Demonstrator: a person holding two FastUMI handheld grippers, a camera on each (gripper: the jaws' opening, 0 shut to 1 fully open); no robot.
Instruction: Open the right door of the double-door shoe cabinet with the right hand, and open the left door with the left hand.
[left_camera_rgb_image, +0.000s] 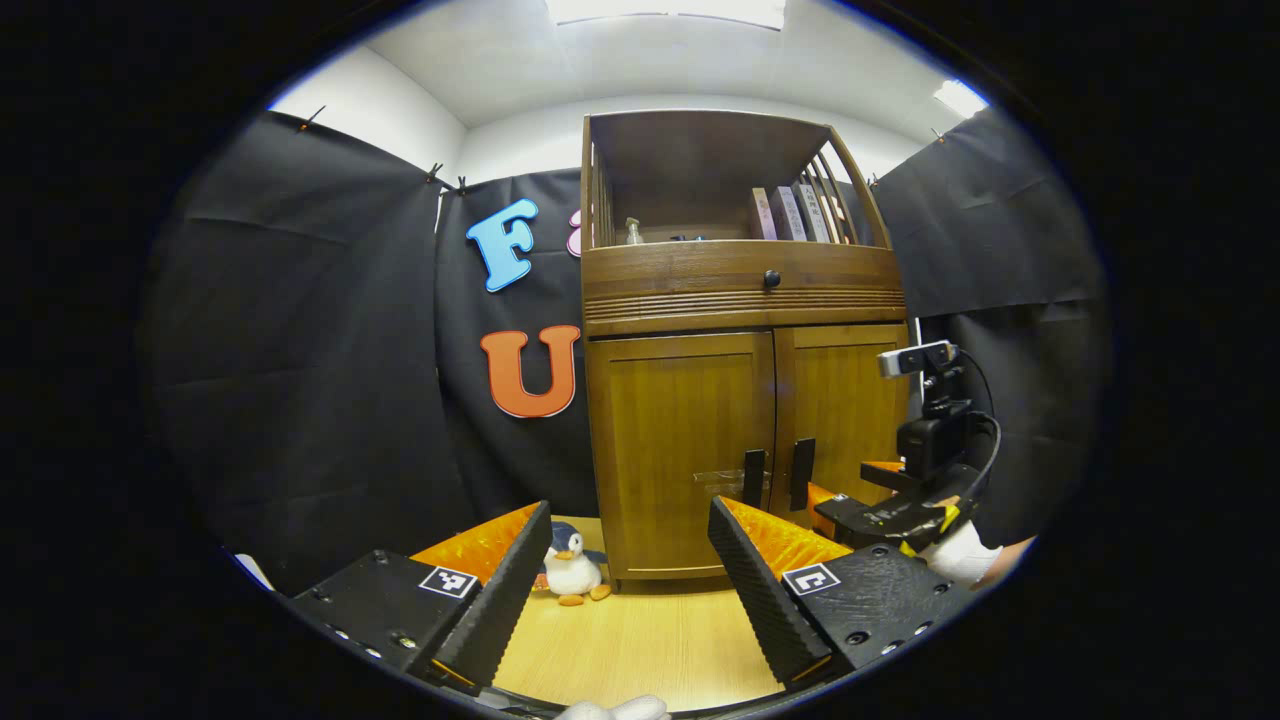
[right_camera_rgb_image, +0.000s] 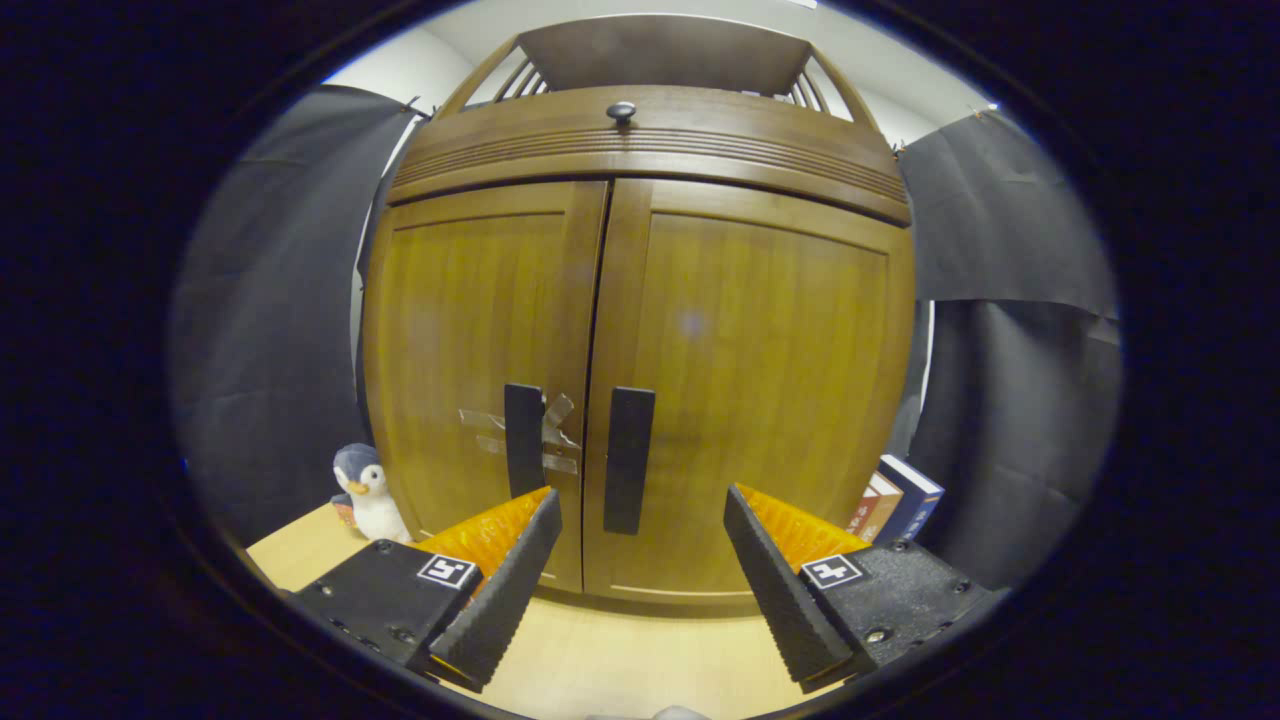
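Note:
A brown wooden shoe cabinet (left_camera_rgb_image: 740, 300) stands on a light wood floor, both doors closed. In the right gripper view the left door (right_camera_rgb_image: 470, 340) and right door (right_camera_rgb_image: 760, 370) meet at the centre, each with a dark vertical handle: the left handle (right_camera_rgb_image: 523, 440) and the right handle (right_camera_rgb_image: 628, 460). My right gripper (right_camera_rgb_image: 640, 530) is open, close to the doors, with the right handle just above the gap between its fingers. My left gripper (left_camera_rgb_image: 630, 540) is open and farther back, facing the left door (left_camera_rgb_image: 680, 440). The right gripper (left_camera_rgb_image: 905, 505) and its hand show near the right door (left_camera_rgb_image: 845, 410).
A small plush penguin (left_camera_rgb_image: 572, 565) sits on the floor at the cabinet's left corner. Books (right_camera_rgb_image: 895, 505) lean beside the cabinet's right side. A drawer with a round knob (right_camera_rgb_image: 621, 111) runs above the doors, and an open shelf (left_camera_rgb_image: 700, 190) holds books and a bottle.

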